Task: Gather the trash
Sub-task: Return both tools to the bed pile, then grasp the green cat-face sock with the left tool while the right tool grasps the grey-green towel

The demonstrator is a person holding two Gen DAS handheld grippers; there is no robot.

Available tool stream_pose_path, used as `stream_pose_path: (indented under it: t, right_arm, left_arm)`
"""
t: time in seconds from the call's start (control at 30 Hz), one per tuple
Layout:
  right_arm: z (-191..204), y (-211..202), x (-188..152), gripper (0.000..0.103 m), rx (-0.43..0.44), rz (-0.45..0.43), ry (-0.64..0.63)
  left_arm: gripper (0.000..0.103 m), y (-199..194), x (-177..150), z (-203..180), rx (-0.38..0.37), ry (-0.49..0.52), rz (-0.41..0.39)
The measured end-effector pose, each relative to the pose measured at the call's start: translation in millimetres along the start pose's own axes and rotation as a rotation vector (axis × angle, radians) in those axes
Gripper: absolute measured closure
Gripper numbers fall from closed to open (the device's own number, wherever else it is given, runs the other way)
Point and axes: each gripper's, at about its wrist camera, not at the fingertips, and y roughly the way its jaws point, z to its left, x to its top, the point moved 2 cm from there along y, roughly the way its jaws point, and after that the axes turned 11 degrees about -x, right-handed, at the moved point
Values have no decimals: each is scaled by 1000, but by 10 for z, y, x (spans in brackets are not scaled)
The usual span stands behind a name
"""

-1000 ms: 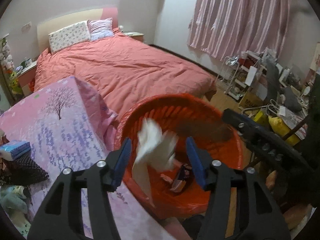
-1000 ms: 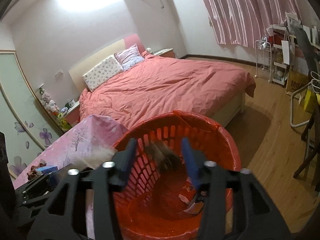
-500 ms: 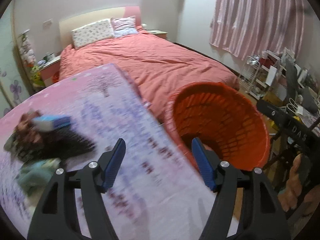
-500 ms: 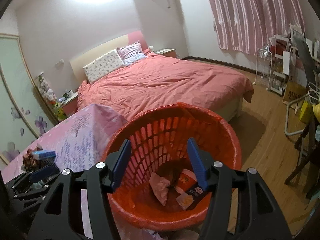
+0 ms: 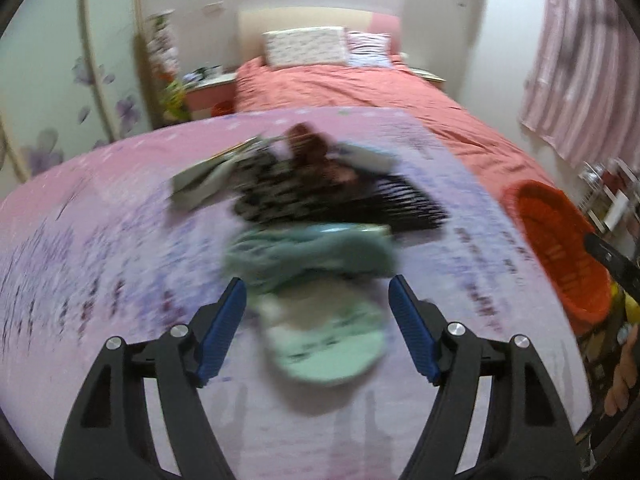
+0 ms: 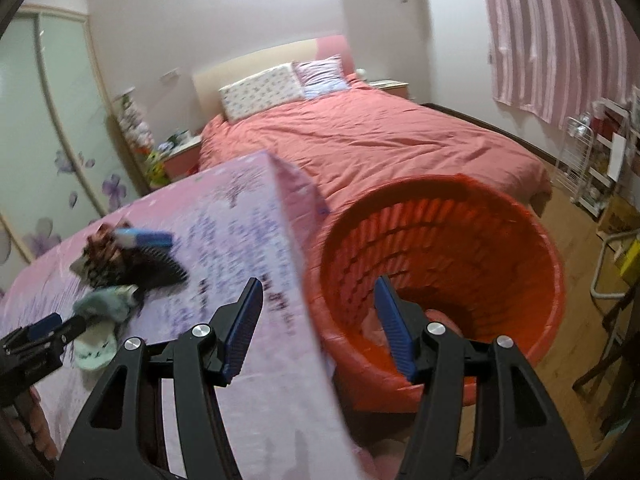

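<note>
Pink floral cloth (image 5: 120,280) spreads under my left gripper (image 5: 316,316), whose jaws are opening with nothing pinched. Just ahead of its blue pads lies a pale green wrapper (image 5: 328,344), and beyond that a teal wad (image 5: 312,252) and dark clutter (image 5: 340,196), all blurred. My right gripper (image 6: 318,324) hangs half-spread and empty over the near rim of the orange basket (image 6: 500,216), off to the left gripper's right.
</note>
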Motion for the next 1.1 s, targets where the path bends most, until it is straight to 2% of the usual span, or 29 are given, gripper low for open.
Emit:
stream_pose_path:
  t: [0.13, 0.27, 0.33, 0.4, 0.47, 0.5, 0.53, 0.67, 0.87, 1.1]
  right_arm:
    - [260, -3, -64, 45, 26, 12, -49]
    - [457, -8, -117, 45, 49, 29, -94]
    - [540, -19, -142, 45, 65, 35, -107]
    - [656, -27, -167, 45, 91, 44, -126]
    - [778, -30, -195, 46, 112, 49, -147]
    - [842, -30, -216, 46, 124, 53, -157]
    - [874, -29, -234, 47, 132, 56, -164]
    - [1106, -5, -294, 50, 173, 77, -202]
    - [1518, 22, -378, 53, 261, 121, -248]
    - [2030, 68, -450, 56, 353, 159, -311]
  left_arm:
    - [33, 14, -67, 153, -20, -38, 22]
    - [43, 160, -128, 84, -30, -20, 55]
    - [54, 276, -157, 59, -32, -32, 75]
    - [78, 323, -169, 86, -13, -35, 65]
    - [92, 297, -170, 174, -18, -46, 63]
    - [95, 275, -171, 240, -42, -65, 67]
    - [95, 256, -173, 293, -52, -76, 68]
    - [96, 105, -188, 682, 36, -97, 54]
    - [95, -10, -166, 1236, 97, -164, 60]
    - [91, 0, -181, 1277, 119, -114, 45]
